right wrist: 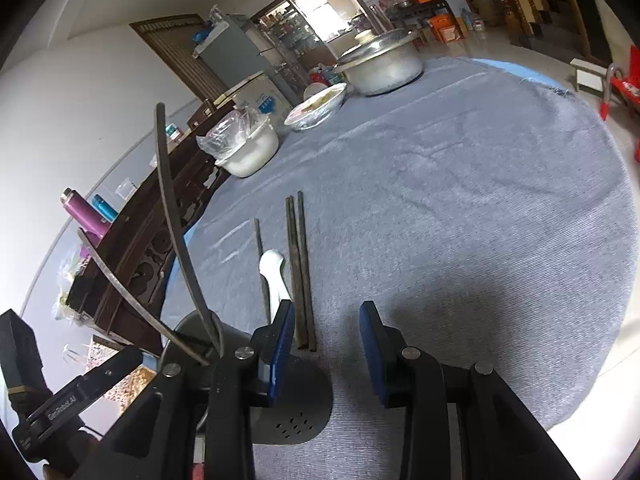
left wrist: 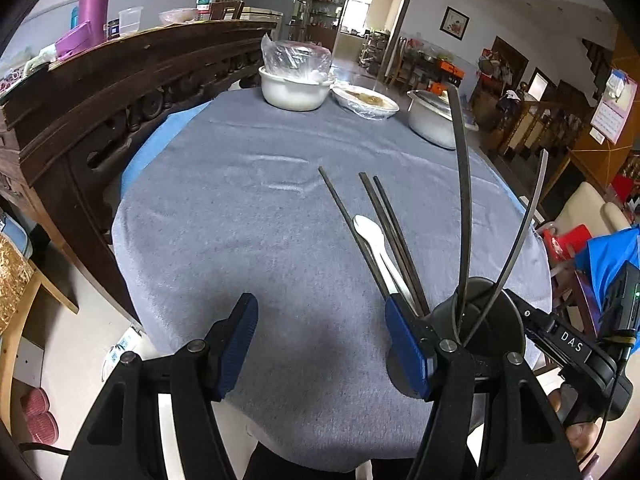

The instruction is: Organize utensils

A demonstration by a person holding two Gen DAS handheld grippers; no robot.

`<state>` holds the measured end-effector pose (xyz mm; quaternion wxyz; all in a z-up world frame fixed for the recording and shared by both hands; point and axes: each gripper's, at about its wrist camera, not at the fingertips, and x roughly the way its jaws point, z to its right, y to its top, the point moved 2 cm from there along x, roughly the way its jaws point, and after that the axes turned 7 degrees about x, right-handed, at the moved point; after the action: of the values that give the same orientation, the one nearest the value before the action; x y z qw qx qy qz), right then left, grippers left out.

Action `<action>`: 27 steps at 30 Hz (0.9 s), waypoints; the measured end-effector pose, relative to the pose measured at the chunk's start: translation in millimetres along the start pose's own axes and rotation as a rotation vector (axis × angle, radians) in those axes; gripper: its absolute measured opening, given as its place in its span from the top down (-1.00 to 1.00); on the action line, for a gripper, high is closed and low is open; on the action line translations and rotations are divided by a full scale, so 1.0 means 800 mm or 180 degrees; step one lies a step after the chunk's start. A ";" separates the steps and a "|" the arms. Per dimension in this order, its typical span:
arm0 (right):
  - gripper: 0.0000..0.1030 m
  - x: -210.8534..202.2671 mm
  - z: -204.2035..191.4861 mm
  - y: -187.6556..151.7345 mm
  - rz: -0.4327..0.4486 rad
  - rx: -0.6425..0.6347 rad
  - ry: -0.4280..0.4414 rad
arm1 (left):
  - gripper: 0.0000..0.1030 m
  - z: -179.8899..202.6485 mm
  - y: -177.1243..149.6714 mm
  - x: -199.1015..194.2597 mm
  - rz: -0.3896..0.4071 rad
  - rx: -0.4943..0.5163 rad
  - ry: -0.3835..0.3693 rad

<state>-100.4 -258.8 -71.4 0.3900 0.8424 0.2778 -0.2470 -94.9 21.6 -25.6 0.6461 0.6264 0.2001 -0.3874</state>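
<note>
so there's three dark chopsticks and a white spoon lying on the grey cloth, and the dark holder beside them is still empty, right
Not quite. The holder is not empty: the left wrist view shows two long utensils already standing in it. The rest holds: three dark chopsticks and a white spoon lie on the grey cloth.

The round worktop [left wrist: 240, 240] under grey cloth carries chopsticks [left wrist: 384, 224] and a white spoon [left wrist: 372, 232] ahead of the tongs, a dark holder [left wrist: 480, 320] beside them, and bowls [left wrist: 292, 88] far beyond.
</note>
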 end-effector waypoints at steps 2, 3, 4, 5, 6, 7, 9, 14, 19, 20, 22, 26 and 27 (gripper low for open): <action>0.30 0.005 -0.002 -0.002 -0.0052 -0.0006 0.0048 | -0.30 0.001 0.001 0.002 0.0012 0.0011 -0.0029; 0.30 0.008 -0.003 -0.002 -0.0080 -0.0019 0.0068 | -0.30 0.001 0.002 0.003 0.0013 0.0015 -0.0043; 0.30 0.010 -0.005 -0.004 -0.0106 -0.0040 0.0088 | -0.30 0.002 0.002 0.003 0.0012 0.0019 -0.0049; 0.30 0.013 -0.008 -0.006 -0.0120 -0.0055 0.0095 | -0.30 0.003 0.003 0.005 0.0008 0.0022 -0.0053; 0.30 0.014 -0.010 -0.007 -0.0130 -0.0067 0.0113 | -0.30 0.003 0.003 0.006 0.0001 0.0026 -0.0055; 0.30 0.015 -0.012 -0.008 -0.0143 -0.0074 0.0138 | -0.30 0.002 0.004 0.008 -0.0004 0.0028 -0.0058; 0.30 0.015 -0.015 -0.009 -0.0164 -0.0092 0.0165 | -0.30 0.001 0.004 0.011 -0.0011 0.0019 -0.0076; 0.30 0.017 -0.021 -0.016 -0.0251 -0.0157 0.0187 | -0.30 -0.002 0.004 0.016 -0.0039 0.0003 -0.0094; 0.30 0.022 -0.018 -0.026 -0.0350 -0.0139 0.0192 | -0.30 -0.003 0.004 0.020 -0.0057 0.0000 -0.0100; 0.30 0.022 -0.018 -0.026 -0.0352 -0.0145 0.0188 | -0.30 -0.003 0.004 0.021 -0.0064 -0.0006 -0.0107; 0.30 0.019 -0.016 -0.024 -0.0298 -0.0141 0.0169 | -0.30 -0.005 0.004 0.022 -0.0073 -0.0019 -0.0105; 0.30 0.008 -0.002 -0.011 -0.0145 -0.0041 0.0113 | -0.30 -0.012 0.005 0.023 -0.0076 -0.0059 -0.0077; 0.30 0.006 0.003 -0.008 -0.0116 -0.0004 0.0100 | -0.30 -0.013 0.006 0.024 -0.0075 -0.0069 -0.0069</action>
<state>-101.3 -255.8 -78.8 0.3816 0.8407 0.2994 -0.2407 -77.3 26.9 -38.4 0.6504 0.6128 0.2046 -0.3996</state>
